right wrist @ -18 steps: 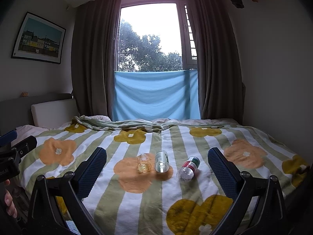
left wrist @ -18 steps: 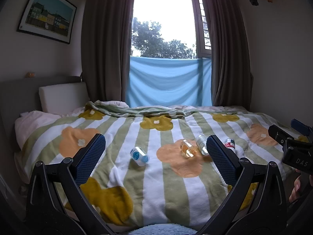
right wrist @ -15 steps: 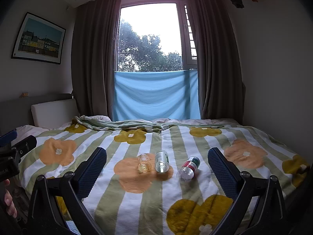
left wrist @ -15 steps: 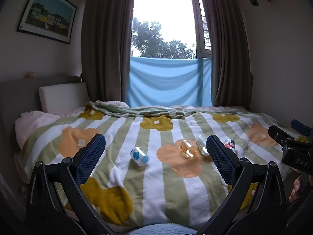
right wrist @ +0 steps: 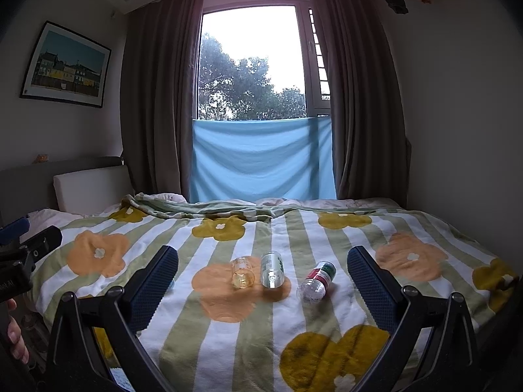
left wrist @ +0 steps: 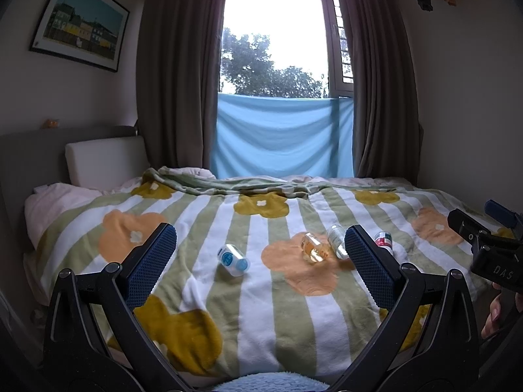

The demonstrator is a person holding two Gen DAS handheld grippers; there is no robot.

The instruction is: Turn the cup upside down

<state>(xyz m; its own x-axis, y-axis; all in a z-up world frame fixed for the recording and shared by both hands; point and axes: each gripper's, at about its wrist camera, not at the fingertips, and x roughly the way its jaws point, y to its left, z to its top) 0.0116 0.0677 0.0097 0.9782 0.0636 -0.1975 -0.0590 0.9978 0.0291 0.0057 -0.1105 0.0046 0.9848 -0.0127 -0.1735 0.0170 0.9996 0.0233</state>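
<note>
Cup (right wrist: 242, 273): on bed (right wrist: 228, 343), at 11 o'clock from right tool (right wrist: 261, 281), nearer than left tool (left wrist: 258, 261). Both tools wide open, empty.

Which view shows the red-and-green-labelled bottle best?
The right wrist view: the bottle lies in full sight on the blanket, clear base toward the camera. In the left wrist view only its label end peeks past the left gripper's finger.
</note>
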